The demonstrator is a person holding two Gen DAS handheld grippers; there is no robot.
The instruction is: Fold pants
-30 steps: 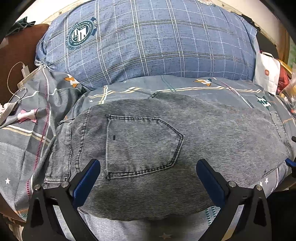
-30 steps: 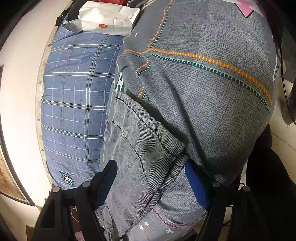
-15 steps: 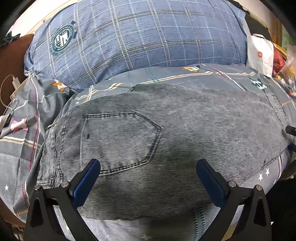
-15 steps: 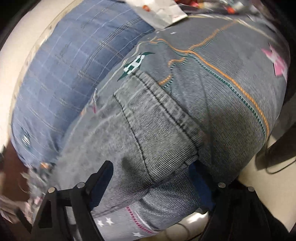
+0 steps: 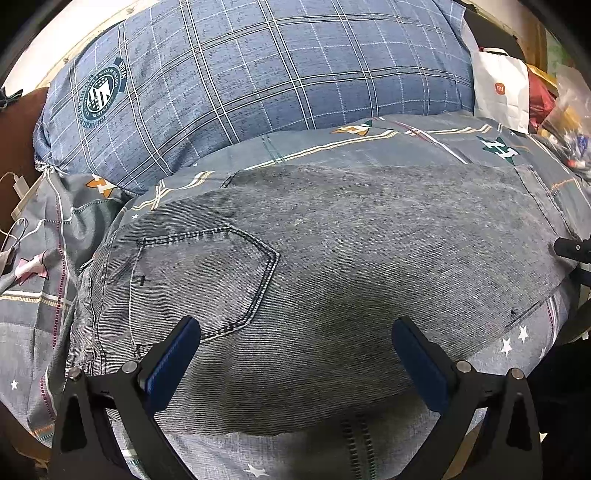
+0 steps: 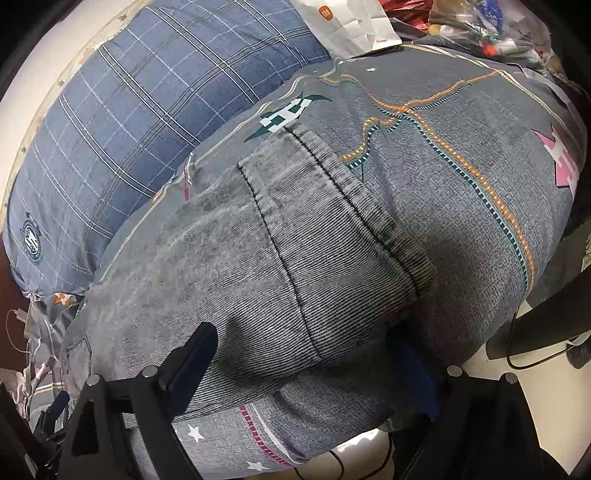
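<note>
Grey denim pants (image 5: 332,258) lie folded flat on the bed, back pocket (image 5: 199,280) up at the left and hems (image 6: 332,229) at the right. My left gripper (image 5: 297,332) hovers open just over the near edge of the pants, with nothing between its blue pads. My right gripper (image 6: 306,354) is at the hem end with its jaws opening. The stacked hems lie between its fingers, and its right finger (image 6: 413,369) is half hidden behind the cloth. A black part of the right gripper (image 5: 572,251) shows at the right edge of the left wrist view.
A grey patterned bedsheet (image 5: 424,136) covers the mattress. A big blue plaid pillow (image 5: 258,74) fills the back. A white paper bag (image 5: 498,92) and loose clutter (image 6: 487,22) sit at the far right. Charger cables (image 5: 18,192) lie at the left. The bed's edge and pale floor (image 6: 535,369) are on the right.
The right gripper has rolled and its jaws have spread wider around the hems. The left gripper has drifted sideways over the pants, staying open.
</note>
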